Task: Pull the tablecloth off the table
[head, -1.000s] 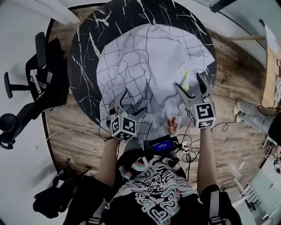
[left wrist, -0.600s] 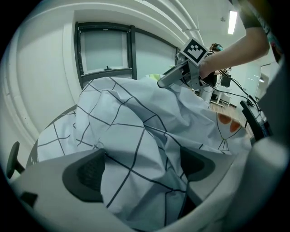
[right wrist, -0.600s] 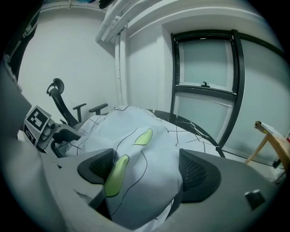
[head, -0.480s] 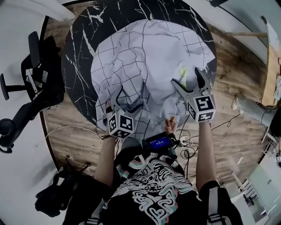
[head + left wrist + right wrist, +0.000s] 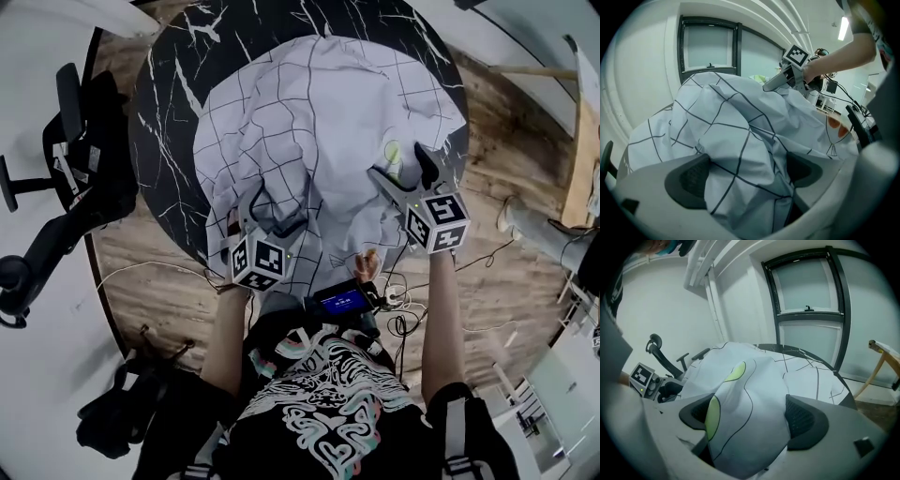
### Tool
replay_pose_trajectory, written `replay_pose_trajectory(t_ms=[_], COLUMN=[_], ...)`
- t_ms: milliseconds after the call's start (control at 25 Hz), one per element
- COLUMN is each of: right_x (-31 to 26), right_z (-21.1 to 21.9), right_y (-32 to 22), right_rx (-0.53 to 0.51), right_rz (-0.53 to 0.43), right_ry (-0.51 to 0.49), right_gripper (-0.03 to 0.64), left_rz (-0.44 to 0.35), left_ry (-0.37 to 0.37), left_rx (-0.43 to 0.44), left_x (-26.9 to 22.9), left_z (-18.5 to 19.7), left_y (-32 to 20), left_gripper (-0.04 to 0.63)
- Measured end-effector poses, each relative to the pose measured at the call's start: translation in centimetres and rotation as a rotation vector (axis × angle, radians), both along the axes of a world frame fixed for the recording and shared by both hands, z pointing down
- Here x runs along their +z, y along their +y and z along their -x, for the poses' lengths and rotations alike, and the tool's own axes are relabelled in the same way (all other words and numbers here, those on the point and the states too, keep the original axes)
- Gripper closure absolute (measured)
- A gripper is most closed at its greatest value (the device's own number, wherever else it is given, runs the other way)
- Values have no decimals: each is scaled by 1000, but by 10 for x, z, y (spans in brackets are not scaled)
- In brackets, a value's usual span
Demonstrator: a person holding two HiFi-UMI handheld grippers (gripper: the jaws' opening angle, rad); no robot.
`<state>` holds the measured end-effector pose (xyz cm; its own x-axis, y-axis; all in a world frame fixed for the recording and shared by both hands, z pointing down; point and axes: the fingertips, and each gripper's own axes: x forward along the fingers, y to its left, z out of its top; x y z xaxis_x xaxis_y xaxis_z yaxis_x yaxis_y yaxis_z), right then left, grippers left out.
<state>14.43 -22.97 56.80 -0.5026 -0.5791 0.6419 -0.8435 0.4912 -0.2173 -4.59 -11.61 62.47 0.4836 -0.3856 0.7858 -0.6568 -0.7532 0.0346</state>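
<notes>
Tablecloth (image 5: pixel 319 122) is white with a thin black grid, and it's all rumpled up on the round black marble table (image 5: pixel 178 150). It's heaped over the middle and the right side of the top, and spills over the near edge toward the person. The left and far edges of the table are bare, so you can see the white veins in the black.

Left gripper (image 5: pixel 277 211) sits at the near edge with its jaws spread wide. A fat fold of the cloth is piled up between them. Both dark pads (image 5: pixel 689 180) show on either side of that fold, so it doesn't look pinched, just sitting in the gap.

Right gripper (image 5: pixel 396 161) is over the right side of the table, well apart from the left one. Its jaws have just been opening and now stand wide apart. A hump of cloth with a yellow-green patch (image 5: pixel 733 373) rises between them, and the right-hand pad is plain to see beside it, not pressing in.

Off the left edge of the table there's a black office chair (image 5: pixel 75 141) on the wooden floor (image 5: pixel 506 141). A small device with a blue screen (image 5: pixel 342 302) sits close to the person's chest, with cables (image 5: pixel 403 314) beside it.
</notes>
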Motion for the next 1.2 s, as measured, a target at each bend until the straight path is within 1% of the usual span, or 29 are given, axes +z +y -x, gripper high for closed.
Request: replay_pose_trajectory(t_ms=[160, 440, 720, 800, 920, 1040, 1080, 1200], right_x=[8, 16, 21, 22, 21, 23, 24, 25], right_z=[2, 5, 13, 15, 17, 25, 26, 22], right_y=[-1, 0, 2, 2, 3, 8, 7, 5], right_rx=[2, -8, -50, -56, -56, -68, -73, -77], right_rz=[37, 50, 78, 70, 20, 19, 24, 34], right_ry=[-16, -31, -20, -2, 37, 50, 52, 67], right_gripper=[169, 192, 245, 267, 330, 390, 400, 403], left_rz=[9, 3, -12, -16, -21, -25, -29, -40], left_ry=[8, 14, 27, 29, 37, 43, 44, 52], left_rx=[-3, -17, -38, -49, -64, -82, -86, -95], left_x=[0, 1, -1, 0, 1, 0, 0, 0], left_z=[-1, -1, -3, -5, -12, -8, -8, -13], left_y=[-1, -1, -3, -6, -9, -5, -6, -9], left_gripper=[81, 77, 75, 74, 74, 74, 74, 74])
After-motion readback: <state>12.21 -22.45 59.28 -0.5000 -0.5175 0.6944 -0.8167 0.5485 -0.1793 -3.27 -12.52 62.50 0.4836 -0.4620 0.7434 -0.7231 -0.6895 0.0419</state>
